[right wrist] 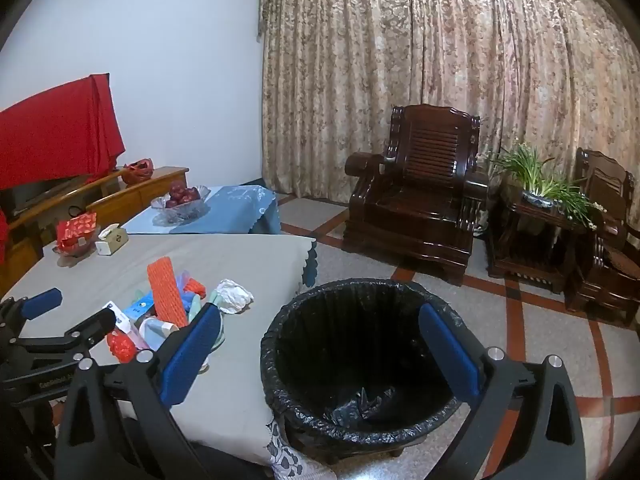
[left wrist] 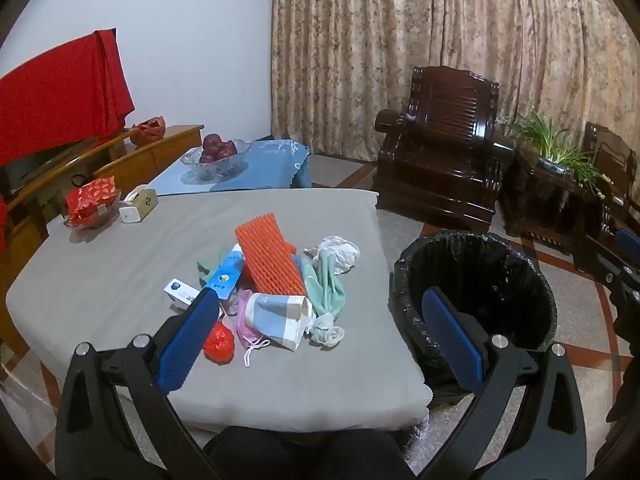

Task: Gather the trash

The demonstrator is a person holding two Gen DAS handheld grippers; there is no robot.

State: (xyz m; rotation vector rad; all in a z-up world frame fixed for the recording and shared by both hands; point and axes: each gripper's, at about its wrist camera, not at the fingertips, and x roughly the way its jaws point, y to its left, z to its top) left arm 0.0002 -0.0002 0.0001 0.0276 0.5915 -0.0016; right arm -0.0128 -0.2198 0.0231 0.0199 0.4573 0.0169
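Hovering above the grey-covered table [left wrist: 120, 264], the left gripper [left wrist: 320, 332] stands fully spread and empty, tilted down; the trash pile [left wrist: 276, 292] lies just ahead between its fingers. The right gripper [right wrist: 320, 356], likewise spread and empty, frames the black-lined bin [right wrist: 360, 360], which stands directly ahead, with the pile to its left.

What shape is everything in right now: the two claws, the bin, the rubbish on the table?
left claw: open, holding nothing
right claw: open, holding nothing
trash bin: lined with a black bag, nearly empty
orange foam net: lying atop the pile
paper cup: tipped on its side
white tissue: crumpled
fruit bowl: upright, holding red fruit
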